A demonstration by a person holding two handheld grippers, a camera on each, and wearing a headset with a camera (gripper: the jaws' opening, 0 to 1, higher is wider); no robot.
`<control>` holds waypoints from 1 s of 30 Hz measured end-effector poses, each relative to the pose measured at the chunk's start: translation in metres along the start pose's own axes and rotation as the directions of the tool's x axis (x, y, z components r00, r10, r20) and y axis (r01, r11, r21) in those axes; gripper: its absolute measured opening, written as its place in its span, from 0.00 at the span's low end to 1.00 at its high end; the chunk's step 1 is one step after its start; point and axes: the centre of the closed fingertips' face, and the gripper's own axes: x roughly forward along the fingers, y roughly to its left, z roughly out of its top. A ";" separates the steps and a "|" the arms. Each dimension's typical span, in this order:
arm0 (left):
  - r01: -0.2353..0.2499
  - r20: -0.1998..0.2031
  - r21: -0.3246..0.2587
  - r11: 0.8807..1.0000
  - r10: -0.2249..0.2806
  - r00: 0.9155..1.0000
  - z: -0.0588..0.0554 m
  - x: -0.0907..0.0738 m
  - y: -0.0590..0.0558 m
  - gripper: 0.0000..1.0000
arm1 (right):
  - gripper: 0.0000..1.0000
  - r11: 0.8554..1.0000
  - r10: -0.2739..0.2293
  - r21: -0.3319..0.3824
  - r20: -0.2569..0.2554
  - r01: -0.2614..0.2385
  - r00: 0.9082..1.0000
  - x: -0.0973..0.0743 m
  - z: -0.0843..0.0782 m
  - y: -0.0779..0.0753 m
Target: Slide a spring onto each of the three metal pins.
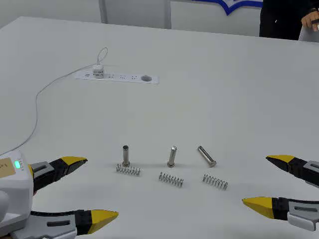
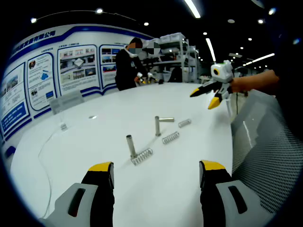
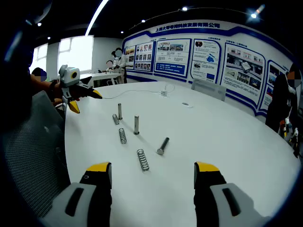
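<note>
While poised over the white desk (image 1: 209,99), spread wide and empty: left claw (image 1: 97,188), right claw (image 1: 258,180). Between them, three pins (image 1: 172,156), two upright, the rightmost pin (image 1: 206,156) seemingly toppled, axis slanting away. Just nearside of each, a spring (image 1: 171,179) lying crosswise; rightmost spring (image 1: 215,181) nearest right claw.

Large white table (image 1: 224,89), power strip (image 1: 117,76) on it; blue-trimmed wall posters (image 3: 203,52); ceiling strip lights (image 2: 193,8); bright window (image 3: 75,54).

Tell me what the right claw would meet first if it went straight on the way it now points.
Probably the nearest spring, lying straight ahead of the right claw; the tipped-over pin lies close behind it. Depth is hard to judge.
</note>
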 end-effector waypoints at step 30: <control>-0.011 0.009 -0.004 1.000 0.011 1.000 0.001 -0.003 0.000 0.75 | 0.62 0.999 -0.027 0.025 -0.041 0.028 0.999 0.015 0.018 -0.018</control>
